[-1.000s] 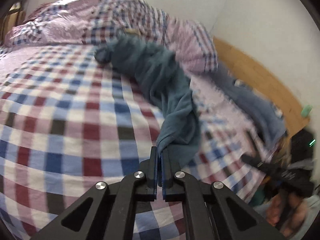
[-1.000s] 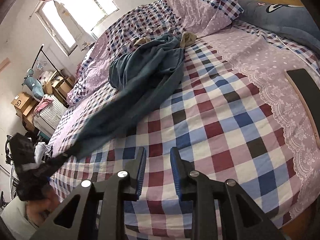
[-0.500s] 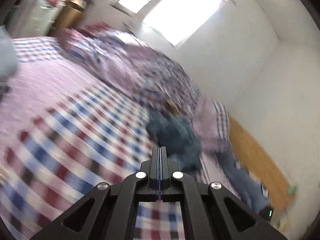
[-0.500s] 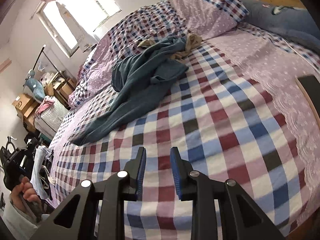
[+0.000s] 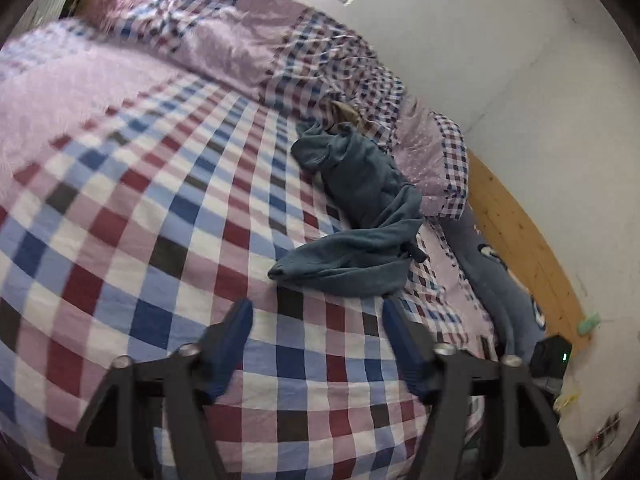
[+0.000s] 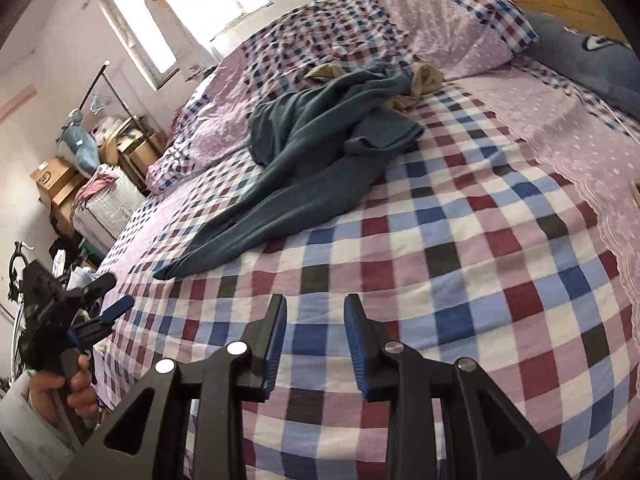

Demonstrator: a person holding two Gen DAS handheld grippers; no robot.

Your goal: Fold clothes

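Note:
A dark teal garment (image 5: 360, 208) (image 6: 320, 148) lies crumpled on the checked bedspread (image 5: 160, 208) (image 6: 460, 260), one long end stretched toward the bed's edge. A tan garment (image 6: 416, 84) (image 5: 346, 114) sits partly under it near the pillow. My left gripper (image 5: 316, 316) is open, its fingers just short of the teal cloth's near end, holding nothing. In the right wrist view the left gripper (image 6: 108, 296) is held by a hand (image 6: 76, 388) at the bed's left edge. My right gripper (image 6: 316, 320) is open over bare bedspread, well short of the garment.
A rumpled checked duvet (image 6: 320, 36) and a pillow (image 6: 460, 32) lie along the far side. A blue plush cushion (image 6: 584, 64) rests by the wooden headboard (image 5: 520, 232). Boxes and a clothes rack (image 6: 100, 92) stand left of the bed under the window (image 6: 188, 4).
My left gripper let go of the teal garment's end and opened; the cloth now lies slack on the bed. My right gripper's jaws spread a little wider and stayed over the bedspread.

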